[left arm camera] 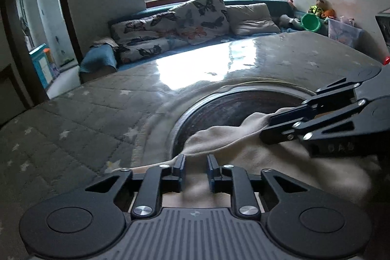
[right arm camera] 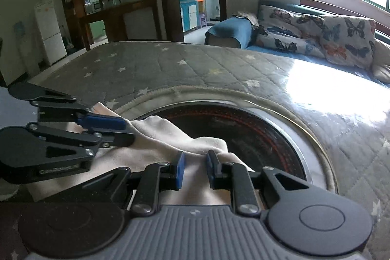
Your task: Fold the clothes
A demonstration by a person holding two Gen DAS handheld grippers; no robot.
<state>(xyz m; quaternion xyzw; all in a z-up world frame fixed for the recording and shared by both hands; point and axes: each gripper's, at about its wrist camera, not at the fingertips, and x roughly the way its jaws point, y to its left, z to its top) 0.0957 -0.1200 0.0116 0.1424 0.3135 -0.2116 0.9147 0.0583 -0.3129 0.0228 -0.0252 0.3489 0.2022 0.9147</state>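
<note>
A cream cloth [left arm camera: 219, 138] lies bunched at the near rim of a round dark recess [left arm camera: 243, 104] in the table. At the bottom of the left wrist view, my left gripper [left arm camera: 196, 163] has its blue pads close together with a fold of the cloth between them. My right gripper [left arm camera: 265, 128] comes in from the right, shut on a raised edge of the same cloth. In the right wrist view the right gripper [right arm camera: 196, 160] pinches a ridge of the cloth [right arm camera: 170, 138]. The left gripper [right arm camera: 126, 129] clamps the cloth's left part. The cloth sags between the two grips.
The table wears a grey quilted cover with stars [left arm camera: 97, 113], glossy near the window. The dark round recess [right arm camera: 256, 133] has a metal rim. Behind it stands a sofa with butterfly cushions [left arm camera: 195, 16] and a green bucket [left arm camera: 310, 22]. A white fridge [right arm camera: 48, 28] stands far left.
</note>
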